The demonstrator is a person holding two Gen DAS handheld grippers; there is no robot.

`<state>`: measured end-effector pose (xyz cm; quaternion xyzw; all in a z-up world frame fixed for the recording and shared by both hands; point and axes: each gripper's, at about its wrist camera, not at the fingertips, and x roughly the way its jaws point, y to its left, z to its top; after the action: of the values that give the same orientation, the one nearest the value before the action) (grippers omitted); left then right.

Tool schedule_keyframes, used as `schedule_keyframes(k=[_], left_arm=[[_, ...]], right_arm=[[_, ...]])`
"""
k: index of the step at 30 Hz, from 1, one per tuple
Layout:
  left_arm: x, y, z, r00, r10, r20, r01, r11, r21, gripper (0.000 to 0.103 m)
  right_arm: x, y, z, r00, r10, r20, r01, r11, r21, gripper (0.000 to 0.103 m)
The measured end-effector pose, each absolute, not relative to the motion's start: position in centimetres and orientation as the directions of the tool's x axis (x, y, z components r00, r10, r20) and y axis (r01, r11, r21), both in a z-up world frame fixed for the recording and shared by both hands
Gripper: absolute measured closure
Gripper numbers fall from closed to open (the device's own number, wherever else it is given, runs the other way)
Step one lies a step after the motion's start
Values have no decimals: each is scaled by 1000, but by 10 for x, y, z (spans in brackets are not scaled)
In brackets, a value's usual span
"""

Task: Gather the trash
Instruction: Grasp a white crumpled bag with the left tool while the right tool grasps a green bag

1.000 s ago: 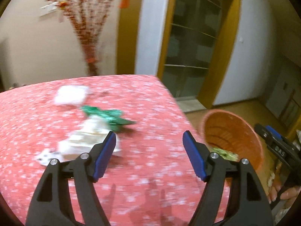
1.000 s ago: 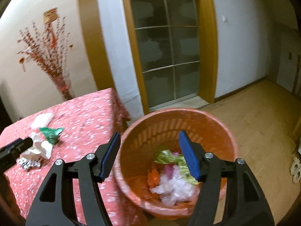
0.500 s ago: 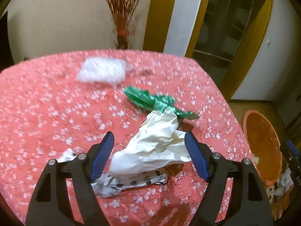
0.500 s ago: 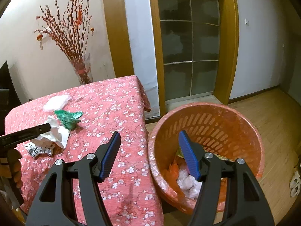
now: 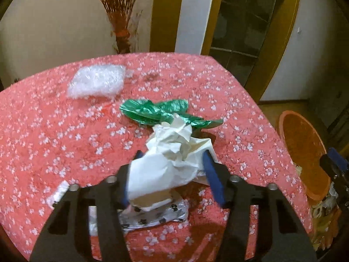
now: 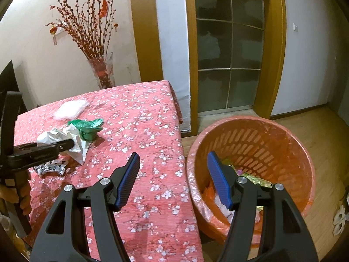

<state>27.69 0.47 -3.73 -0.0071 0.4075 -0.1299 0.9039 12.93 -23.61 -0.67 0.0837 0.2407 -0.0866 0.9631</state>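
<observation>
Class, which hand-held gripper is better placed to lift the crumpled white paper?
Left hand-held gripper: its jaws, just closing, already straddle the crumpled white paper. The right hand-held gripper is empty.

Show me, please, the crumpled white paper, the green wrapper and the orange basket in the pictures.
crumpled white paper (image 5: 172,150): left wrist view, its wrinkled middle.
green wrapper (image 5: 152,110): left wrist view, its shiny body.
orange basket (image 6: 261,150): right wrist view, its slotted inner wall.

A glass vase (image 6: 104,71) of red-budded branches (image 6: 87,25) stands at 11 o'clock behind the tabletop (image 6: 148,118); a glazed door (image 6: 229,50) at 12 o'clock; wooden floor (image 6: 327,152).
</observation>
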Motion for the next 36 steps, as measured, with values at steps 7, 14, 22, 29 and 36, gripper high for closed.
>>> schedule_keyframes(k=[7, 14, 22, 29, 36], left_arm=[[263, 22, -22, 680, -244, -692, 224, 967, -120, 64], [246, 56, -6, 722, -255, -643, 183, 967, -178, 64], [228, 99, 17, 780, -225, -583, 131, 971, -199, 64], [217, 146, 34, 829, -151, -539, 40, 976, -212, 64], [212, 199, 29, 835, -63, -547, -71, 973, -220, 64]], right_arm=[[135, -223, -2, 876, -108, -470, 179, 978, 108, 39], [147, -201, 3, 883, -75, -464, 130, 988, 87, 39], [170, -165, 10, 882, 9, -470, 38, 995, 90, 39], [195, -123, 14, 869, 84, -487, -50, 995, 82, 41], [238, -77, 11, 812, 181, -555, -130, 983, 130, 52]])
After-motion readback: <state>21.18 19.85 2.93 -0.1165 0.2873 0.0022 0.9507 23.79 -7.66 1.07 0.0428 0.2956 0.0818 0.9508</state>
